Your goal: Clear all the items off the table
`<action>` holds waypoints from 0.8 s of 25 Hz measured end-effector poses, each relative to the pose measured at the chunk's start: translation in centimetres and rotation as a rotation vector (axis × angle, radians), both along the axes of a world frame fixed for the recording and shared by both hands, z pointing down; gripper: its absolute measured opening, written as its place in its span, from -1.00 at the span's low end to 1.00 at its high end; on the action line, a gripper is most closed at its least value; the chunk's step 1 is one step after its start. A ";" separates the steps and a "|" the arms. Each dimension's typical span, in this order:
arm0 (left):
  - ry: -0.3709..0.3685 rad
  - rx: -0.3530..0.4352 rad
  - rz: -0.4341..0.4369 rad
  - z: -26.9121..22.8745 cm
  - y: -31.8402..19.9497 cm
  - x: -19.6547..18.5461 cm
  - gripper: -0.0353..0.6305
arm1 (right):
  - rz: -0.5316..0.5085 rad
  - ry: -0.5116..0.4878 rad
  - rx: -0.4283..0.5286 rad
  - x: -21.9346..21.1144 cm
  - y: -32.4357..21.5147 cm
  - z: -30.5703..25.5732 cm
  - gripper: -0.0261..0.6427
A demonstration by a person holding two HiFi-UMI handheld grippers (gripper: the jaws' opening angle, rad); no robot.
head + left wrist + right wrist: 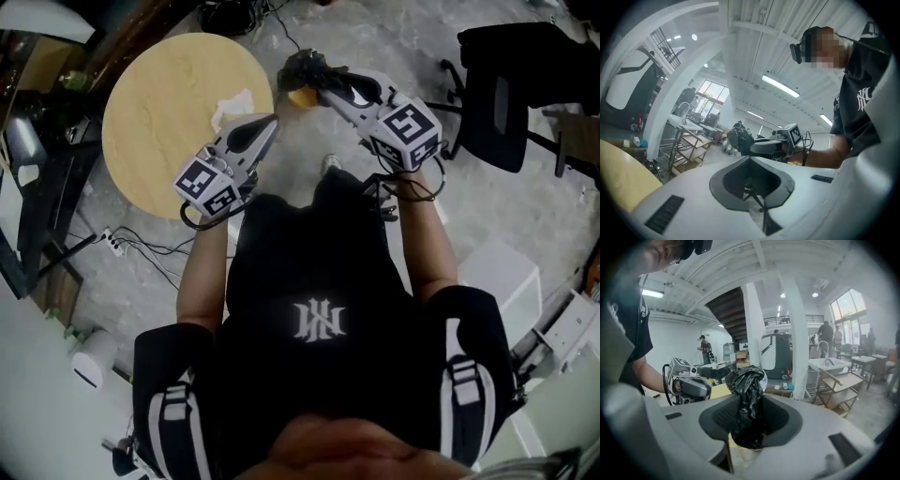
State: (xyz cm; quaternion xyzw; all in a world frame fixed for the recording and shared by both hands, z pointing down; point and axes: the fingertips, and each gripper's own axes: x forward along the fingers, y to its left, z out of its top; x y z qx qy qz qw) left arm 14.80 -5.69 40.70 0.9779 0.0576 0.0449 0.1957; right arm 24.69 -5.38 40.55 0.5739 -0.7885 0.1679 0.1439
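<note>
Black bag (302, 67) hangs clamped in the right gripper (314, 82) just beside the tabletop (159, 112), the left gripper (267, 127) is closed and empty, and one crumpled white paper (232, 108) seems left on the tabletop to clear.

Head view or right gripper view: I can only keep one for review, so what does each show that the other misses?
Only the head view: the full round top of the table, the crumpled white paper on it, the black chair. Only the right gripper view: the right claw pinching the black bag seen close, and the sink and pillar beyond. Both: the bag and the left claw.
</note>
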 end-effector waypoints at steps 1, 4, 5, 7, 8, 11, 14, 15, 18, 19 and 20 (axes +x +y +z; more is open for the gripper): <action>-0.007 0.000 0.004 0.4 0.6 2.3 -0.86 | 0.011 -0.004 0.005 2.6 0.8 0.4 -0.52; -0.031 -0.012 -0.008 1.7 2.1 7.7 -0.86 | 0.025 -0.028 -0.007 8.6 2.8 1.9 -0.53; -0.037 -0.026 -0.021 2.1 2.5 8.7 -0.86 | 0.022 -0.038 -0.009 9.6 3.1 2.3 -0.53; -0.045 -0.063 -0.049 3.2 3.0 9.4 -0.86 | 0.014 -0.047 -0.012 10.6 3.2 3.3 -0.54; -0.051 -0.077 -0.061 4.1 3.2 9.7 -0.86 | 0.012 -0.049 -0.015 11.0 2.9 4.3 -0.53; -0.072 -0.100 -0.097 8.2 3.3 12.1 -0.86 | 0.019 -0.067 -0.036 13.3 1.7 9.3 -0.54; -0.094 -0.112 -0.149 12.8 3.5 16.1 -0.86 | 0.014 -0.076 -0.041 16.2 0.9 15.6 -0.53; -0.106 -0.095 -0.155 14.6 3.6 17.2 -0.86 | 0.020 -0.084 -0.050 16.8 0.7 18.2 -0.53; -0.125 -0.074 -0.169 22.2 3.5 18.9 -0.86 | 0.054 -0.104 -0.109 17.3 -0.1 28.1 -0.53; -0.135 -0.089 -0.184 25.0 3.3 18.8 -0.86 | 0.059 -0.107 -0.137 16.9 -0.2 31.5 -0.53; -0.148 -0.107 -0.201 27.6 3.1 18.6 -0.86 | 0.060 -0.107 -0.162 16.6 -0.4 34.4 -0.53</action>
